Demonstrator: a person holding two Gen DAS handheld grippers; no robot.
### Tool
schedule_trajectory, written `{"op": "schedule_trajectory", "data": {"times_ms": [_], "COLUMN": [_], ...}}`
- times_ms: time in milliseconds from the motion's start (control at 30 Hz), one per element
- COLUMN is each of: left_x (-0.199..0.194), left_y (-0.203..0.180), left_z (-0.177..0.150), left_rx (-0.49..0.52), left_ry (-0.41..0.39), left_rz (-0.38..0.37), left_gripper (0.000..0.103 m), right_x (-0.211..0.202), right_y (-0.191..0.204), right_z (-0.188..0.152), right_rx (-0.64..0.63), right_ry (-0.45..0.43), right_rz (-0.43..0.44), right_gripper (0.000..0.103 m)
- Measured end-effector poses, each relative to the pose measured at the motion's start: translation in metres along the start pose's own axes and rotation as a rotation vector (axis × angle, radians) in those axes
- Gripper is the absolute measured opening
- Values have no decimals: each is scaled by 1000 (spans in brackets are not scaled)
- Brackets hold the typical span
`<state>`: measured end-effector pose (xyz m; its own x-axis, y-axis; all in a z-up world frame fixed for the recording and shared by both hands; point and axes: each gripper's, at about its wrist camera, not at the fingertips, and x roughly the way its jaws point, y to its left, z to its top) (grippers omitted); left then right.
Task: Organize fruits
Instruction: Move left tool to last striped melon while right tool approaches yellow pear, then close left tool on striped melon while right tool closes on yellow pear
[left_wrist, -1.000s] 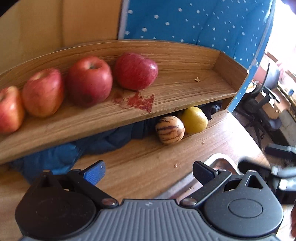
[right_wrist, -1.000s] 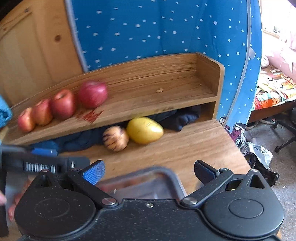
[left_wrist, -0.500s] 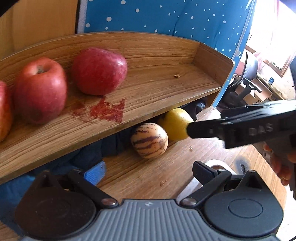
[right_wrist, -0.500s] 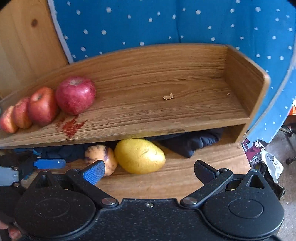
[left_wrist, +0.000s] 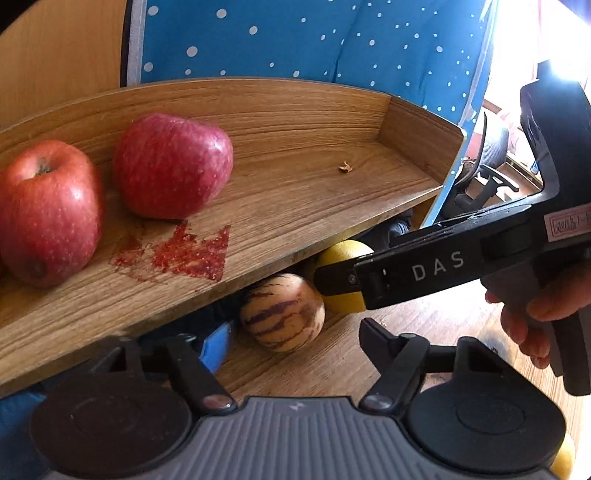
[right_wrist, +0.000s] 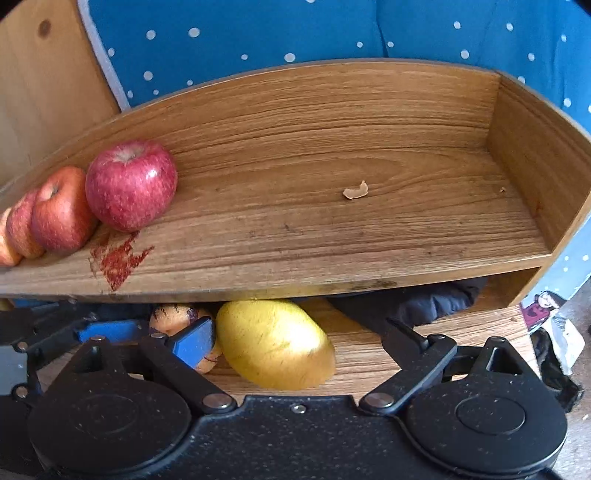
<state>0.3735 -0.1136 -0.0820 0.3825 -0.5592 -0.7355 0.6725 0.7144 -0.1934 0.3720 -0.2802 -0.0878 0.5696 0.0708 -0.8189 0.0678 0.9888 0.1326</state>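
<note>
Several red apples (right_wrist: 131, 184) sit in a row on the left of the wooden shelf (right_wrist: 332, 229); two of them (left_wrist: 171, 166) show in the left wrist view. Under the shelf on the table lie a striped fruit (left_wrist: 282, 312) and a yellow fruit (right_wrist: 273, 343). My right gripper (right_wrist: 295, 334) is open, its fingers on either side of the yellow fruit. My left gripper (left_wrist: 295, 336) is open just in front of the striped fruit. The right gripper's black body (left_wrist: 436, 266), held by a hand (left_wrist: 535, 306), covers part of the yellow fruit (left_wrist: 343, 254).
A blue dotted cloth (right_wrist: 295, 29) hangs behind the shelf. Dark cloth (right_wrist: 424, 302) is stuffed under the shelf at the right. On the shelf are a red stain (left_wrist: 184, 254) and a small peel scrap (right_wrist: 355, 191). An office chair (left_wrist: 487, 177) stands beyond the table's right edge.
Both grippers have moved in toward the fruit under the shelf. The right gripper's fingers now flank the yellow fruit, and the left gripper has closed on the striped fruit.
</note>
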Motion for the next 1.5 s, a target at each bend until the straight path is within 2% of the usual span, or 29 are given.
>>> {"op": "schedule_trajectory", "data": {"times_ms": [100,167,267,400,667,800,967,1200,1367,1500], "left_x": [3,4,8,8,-6,-10,-19,-24,-18,-15], "left_y": [-2,-3,-3,1,4,6,6,11,11,8], "left_z": [1,1,3,3,-12,-18,-27,-27,-22,-21], "left_rx": [-9,-15,-27,-48,-30,-31,-6,-15,12,28], "left_ry": [0,0,13,22,51,80,112,118,114,115], "left_rz": [12,24,53,64,51,43,48,92,95,74], "left_gripper": [75,74,64,56,56,56,57,69,69,61], "right_x": [1,-1,-5,-11,-40,-42,-37,-24,-15,-10], "right_y": [-6,-11,-13,-14,-13,-16,-4,7,13,9], "right_z": [0,-1,-6,-14,-44,-45,-46,-47,-40,-36], "right_rx": [22,35,47,49,52,37,3,-65,-112,-87], "right_ry": [-1,-3,-9,-15,-29,-34,-50,-36,-44,-47], "right_rz": [39,73,118,126,111,101,74,66,52,62], "right_gripper": [90,79,66,65,64,64,65,72,72,72]}}
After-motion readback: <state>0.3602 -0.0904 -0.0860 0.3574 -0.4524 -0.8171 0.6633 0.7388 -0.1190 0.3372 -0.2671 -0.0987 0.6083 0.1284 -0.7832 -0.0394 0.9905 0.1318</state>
